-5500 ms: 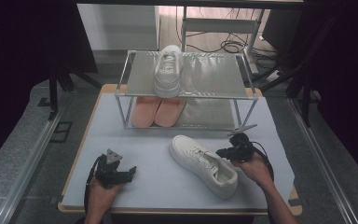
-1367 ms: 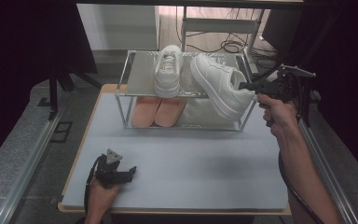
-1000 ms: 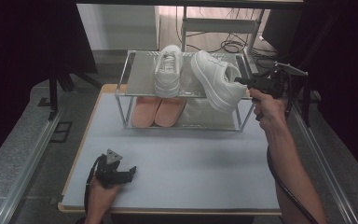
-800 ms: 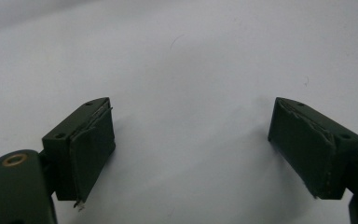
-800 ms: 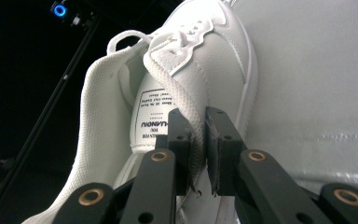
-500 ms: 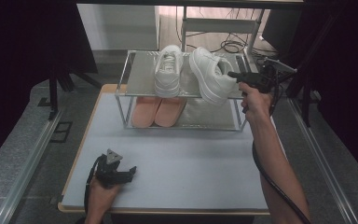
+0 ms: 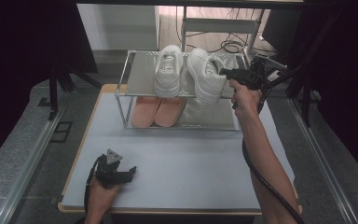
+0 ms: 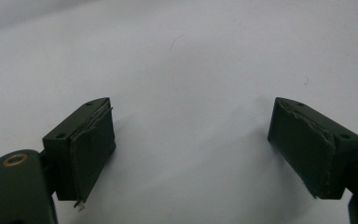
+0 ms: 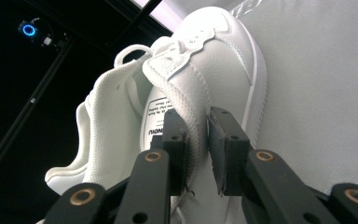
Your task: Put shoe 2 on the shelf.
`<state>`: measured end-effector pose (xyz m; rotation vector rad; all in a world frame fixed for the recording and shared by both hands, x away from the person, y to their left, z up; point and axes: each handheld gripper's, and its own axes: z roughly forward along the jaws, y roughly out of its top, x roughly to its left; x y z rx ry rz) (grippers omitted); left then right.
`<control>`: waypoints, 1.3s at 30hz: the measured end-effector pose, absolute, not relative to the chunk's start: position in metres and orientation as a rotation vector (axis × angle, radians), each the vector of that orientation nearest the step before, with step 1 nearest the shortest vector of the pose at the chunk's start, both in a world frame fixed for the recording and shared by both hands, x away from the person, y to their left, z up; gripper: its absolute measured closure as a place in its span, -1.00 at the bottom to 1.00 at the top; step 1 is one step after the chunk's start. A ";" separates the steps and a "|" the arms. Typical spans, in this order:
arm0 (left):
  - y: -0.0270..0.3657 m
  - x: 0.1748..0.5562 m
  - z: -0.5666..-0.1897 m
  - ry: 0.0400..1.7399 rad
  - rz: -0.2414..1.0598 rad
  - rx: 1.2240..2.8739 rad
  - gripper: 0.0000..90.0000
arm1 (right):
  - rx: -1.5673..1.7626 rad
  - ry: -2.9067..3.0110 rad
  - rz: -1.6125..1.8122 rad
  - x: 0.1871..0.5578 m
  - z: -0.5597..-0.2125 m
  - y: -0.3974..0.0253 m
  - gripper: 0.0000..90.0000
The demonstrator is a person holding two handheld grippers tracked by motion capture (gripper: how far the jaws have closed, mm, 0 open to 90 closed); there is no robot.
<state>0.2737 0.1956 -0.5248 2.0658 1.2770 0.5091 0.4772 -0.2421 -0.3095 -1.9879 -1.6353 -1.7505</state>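
A white sneaker (image 7: 205, 74) hangs tilted over the top of the metal shoe rack (image 7: 140, 78), beside a second white sneaker (image 7: 168, 70) that stands on the shelf. My right gripper (image 7: 225, 73) is shut on the tilted sneaker; in the right gripper view the gripper (image 9: 196, 140) pinches the collar of that sneaker (image 9: 214, 56). My left gripper (image 7: 129, 173) rests open near the table's front left corner; in the left gripper view the gripper (image 8: 191, 149) has nothing between its pads (image 8: 93, 144).
A pair of pink insoles or slippers (image 7: 158, 111) lies on the rack's lower level. The grey table (image 7: 182, 163) stretches in front of the rack. A dark frame and cables stand behind and to the right of the rack.
My right gripper lifted the white sneaker from the table up to the rack's top shelf and carried it leftward toward the other sneaker. My left gripper stayed still.
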 end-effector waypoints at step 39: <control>0.195 0.274 -0.525 1.275 0.511 2.067 -0.67 | -1.594 -1.936 -1.825 0.417 -0.329 -0.281 0.19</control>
